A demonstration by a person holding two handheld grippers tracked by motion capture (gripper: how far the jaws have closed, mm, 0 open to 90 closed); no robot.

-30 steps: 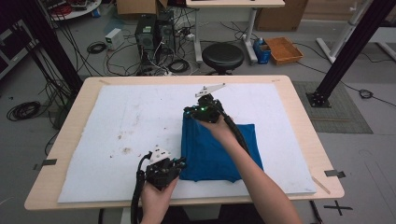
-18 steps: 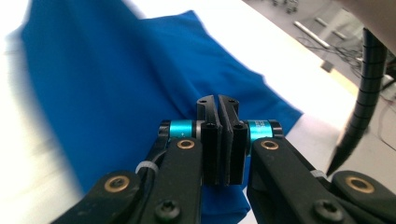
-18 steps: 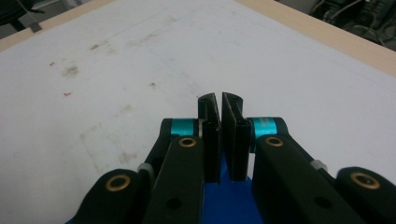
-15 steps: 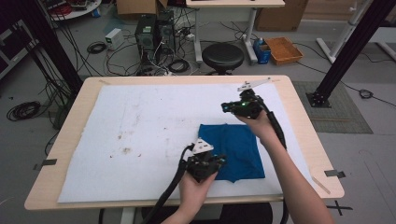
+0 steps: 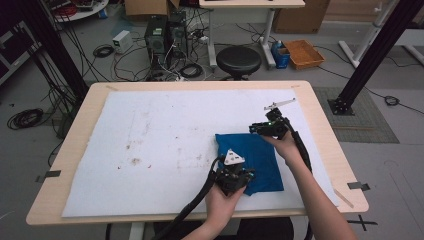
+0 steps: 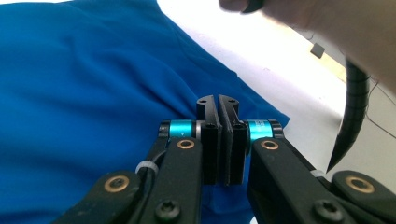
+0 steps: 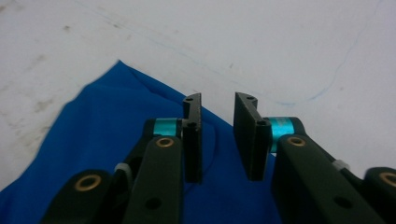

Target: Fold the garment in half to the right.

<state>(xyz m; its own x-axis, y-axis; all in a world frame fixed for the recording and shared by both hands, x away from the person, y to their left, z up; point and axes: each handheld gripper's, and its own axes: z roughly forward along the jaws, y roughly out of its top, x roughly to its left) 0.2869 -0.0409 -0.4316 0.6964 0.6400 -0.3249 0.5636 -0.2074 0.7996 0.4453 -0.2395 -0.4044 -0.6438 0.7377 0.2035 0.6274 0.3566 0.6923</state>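
The work in hand is the folding of a blue cloth point(image 5: 252, 160), which lies as a folded rectangle on the white mat point(image 5: 150, 150) covering the wooden table point(image 5: 75, 127), in the right half of the mat and toward the person's edge. Proceeding left to right in the high view: the stained left half of the mat is bare; the left gripper point(image 5: 234, 176) sits at the cloth's near left corner, held by the left hand point(image 5: 222, 197). In the left gripper view its 2 jaws stand pressed together with no visible gap, low over the blue fabric; whether a thin layer of cloth is pinched between them cannot be told from these pictures. Further right, the right gripper point(image 5: 267, 126) sits at the cloth's far right corner, held by the right hand point(image 5: 285, 147). In the right gripper view its jaws stand parted by a clear gap with nothing between them, the cloth's edge lying just beneath; they have just been opening, which reads as a release of that corner. Judgement: 1 fold is being set down and the right side has let go. The next move calls for the left jaws to part as well, if they do hold fabric, and then for both grippers to take fresh corners for another fold or to smooth the layers flat without dragging them out of line.
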